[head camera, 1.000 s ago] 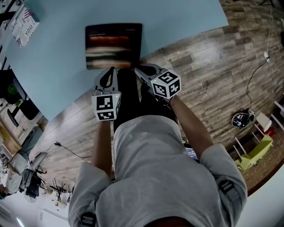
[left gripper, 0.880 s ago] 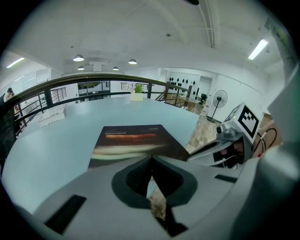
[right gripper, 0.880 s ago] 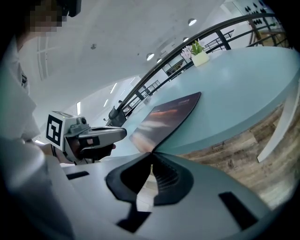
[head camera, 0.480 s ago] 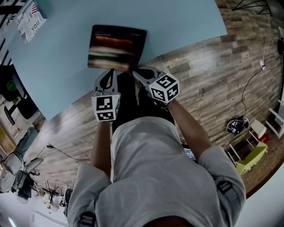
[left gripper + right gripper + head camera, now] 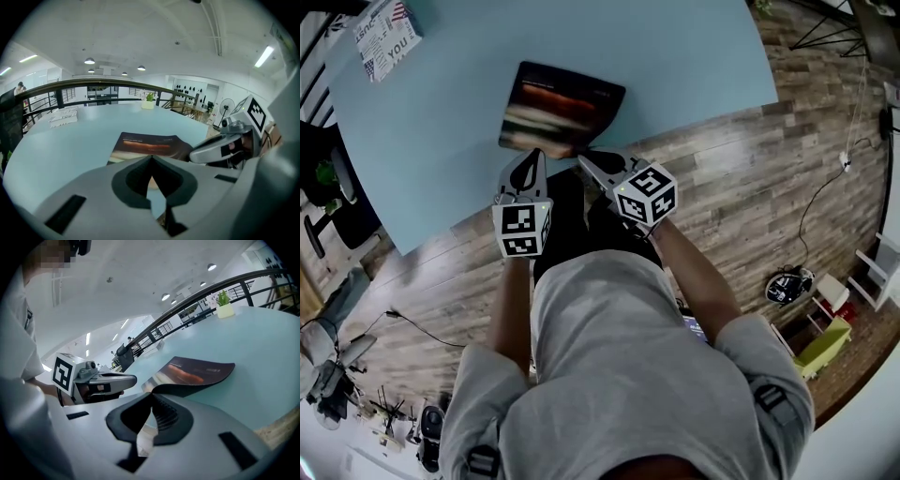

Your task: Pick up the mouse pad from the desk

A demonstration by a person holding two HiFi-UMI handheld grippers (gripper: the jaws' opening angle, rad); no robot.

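Right claw [image 5: 585, 157] pinching the dark rectangular mouse pad [image 5: 562, 105], which we see newly skewed, lifting; left claw [image 5: 531, 157] pressed together.

Wood-plank floor [image 5: 750, 169], grey-brown, fills near and right side. Pale blue surface [image 5: 694, 47], edge rounded, at far side. Printed box [image 5: 384, 37] on its far left corner; small potted plant [image 5: 148, 100] at far edge. Dark railing [image 5: 93, 84] curves behind surface. White ceiling [image 5: 140, 33]: round recessed lights [image 5: 90, 61], one strip light [image 5: 265, 55]. Standing fan [image 5: 228, 105] far right. Black cable [image 5: 806, 214] trails over floor at right. Yellow-green item [image 5: 825, 345] near right. Dark chairs [image 5: 333, 375] at left, blurred.
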